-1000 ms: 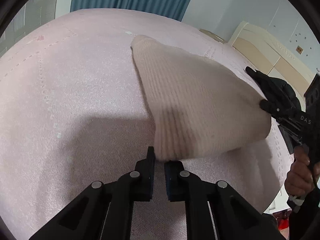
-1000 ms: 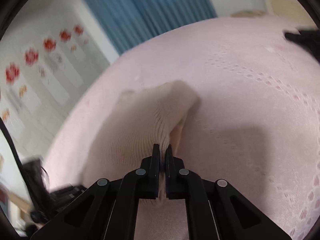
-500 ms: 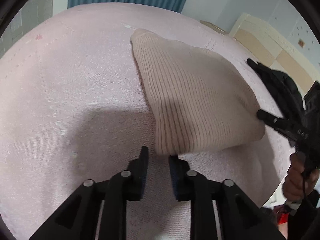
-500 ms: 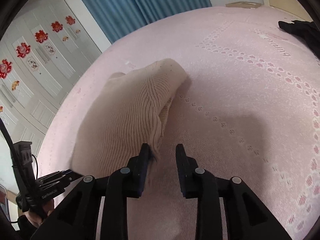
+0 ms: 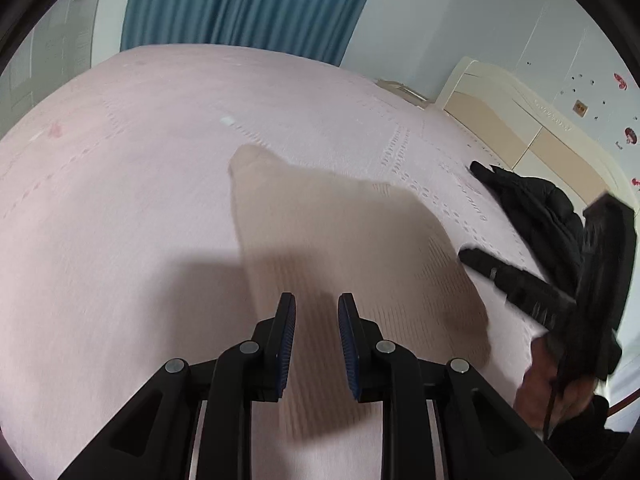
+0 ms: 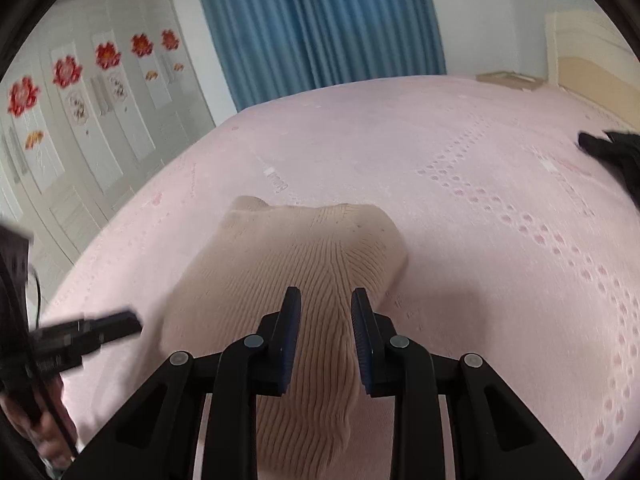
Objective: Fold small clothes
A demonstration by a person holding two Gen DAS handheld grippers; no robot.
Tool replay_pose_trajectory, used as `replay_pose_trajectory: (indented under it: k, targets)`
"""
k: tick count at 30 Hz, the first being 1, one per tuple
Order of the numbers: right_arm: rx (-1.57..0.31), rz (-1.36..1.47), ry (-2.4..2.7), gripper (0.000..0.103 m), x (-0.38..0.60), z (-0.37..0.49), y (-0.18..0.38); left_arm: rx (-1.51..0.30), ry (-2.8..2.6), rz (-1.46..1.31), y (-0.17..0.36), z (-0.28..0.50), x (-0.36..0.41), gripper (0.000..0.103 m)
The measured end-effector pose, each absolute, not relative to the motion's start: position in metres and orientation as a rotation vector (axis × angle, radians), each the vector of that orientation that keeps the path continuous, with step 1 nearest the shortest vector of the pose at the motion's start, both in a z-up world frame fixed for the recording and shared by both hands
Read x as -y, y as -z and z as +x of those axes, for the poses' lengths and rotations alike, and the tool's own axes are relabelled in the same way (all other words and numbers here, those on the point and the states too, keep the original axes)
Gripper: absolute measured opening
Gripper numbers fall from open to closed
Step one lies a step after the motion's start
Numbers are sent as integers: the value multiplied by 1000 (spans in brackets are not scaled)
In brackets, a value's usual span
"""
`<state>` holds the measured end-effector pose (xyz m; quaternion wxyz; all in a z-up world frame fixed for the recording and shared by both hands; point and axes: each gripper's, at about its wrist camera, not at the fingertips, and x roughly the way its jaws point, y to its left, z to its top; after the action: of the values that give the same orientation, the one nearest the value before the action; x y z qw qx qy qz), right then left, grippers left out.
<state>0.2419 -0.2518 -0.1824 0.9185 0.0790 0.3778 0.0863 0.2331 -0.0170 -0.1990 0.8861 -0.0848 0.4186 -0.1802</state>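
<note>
A beige ribbed knit garment (image 5: 340, 232) lies folded on the pink bed cover (image 5: 120, 200). In the left wrist view my left gripper (image 5: 317, 304) hovers open over the garment's near edge, its pads off the cloth. My right gripper (image 5: 472, 258) reaches in from the right, just off the garment's right corner. In the right wrist view the right gripper (image 6: 326, 300) stands open above the knit garment (image 6: 312, 248), nothing pressed between its pads. The left gripper (image 6: 120, 324) shows blurred at the left edge of the garment.
A black jacket (image 5: 532, 208) lies on the bed to the right, also seen as the jacket (image 6: 612, 148). A cream headboard (image 5: 520, 120) bounds the bed's right side. Blue curtains (image 5: 248, 4) hang behind. Wardrobe doors with red flowers (image 6: 80, 100) stand to the left.
Both grippers have let go of the garment's near corners and opened. Both have pulled back and risen, and the garment now lies flat on the bed.
</note>
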Motion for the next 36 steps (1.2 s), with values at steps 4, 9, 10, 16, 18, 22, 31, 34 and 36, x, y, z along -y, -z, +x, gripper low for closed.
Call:
replay_pose_trajectory:
  k: [4, 9, 10, 16, 18, 22, 31, 34, 36]
  targets:
    - [-864, 67, -125, 26, 250, 257, 218, -885, 362, -111, 220, 255, 33, 22]
    - [-864, 71, -148, 27, 254, 259, 212, -859, 365, -110, 214, 267, 33, 23]
    - [-858, 93, -158, 27, 256, 262, 208, -858, 360, -115, 213, 273, 32, 23]
    - [-848, 88, -101, 27, 258, 295, 206, -872, 316, -84, 214, 322, 36, 23]
    - [-880, 67, -76, 27, 257, 306, 214, -889, 300, -52, 219, 329, 42, 23]
    - [-893, 62, -80, 27, 259, 310, 224, -894, 293, -26, 228, 334, 46, 23]
    - [-901, 108, -77, 31, 266, 311, 226, -907, 282, -51, 230, 335, 42, 32]
    - [-904, 127, -64, 38, 273, 310, 225, -910, 288, -80, 230, 332, 37, 40]
    - [-914, 124, -48, 38, 277, 310, 226, -917, 299, -102, 230, 327, 35, 45]
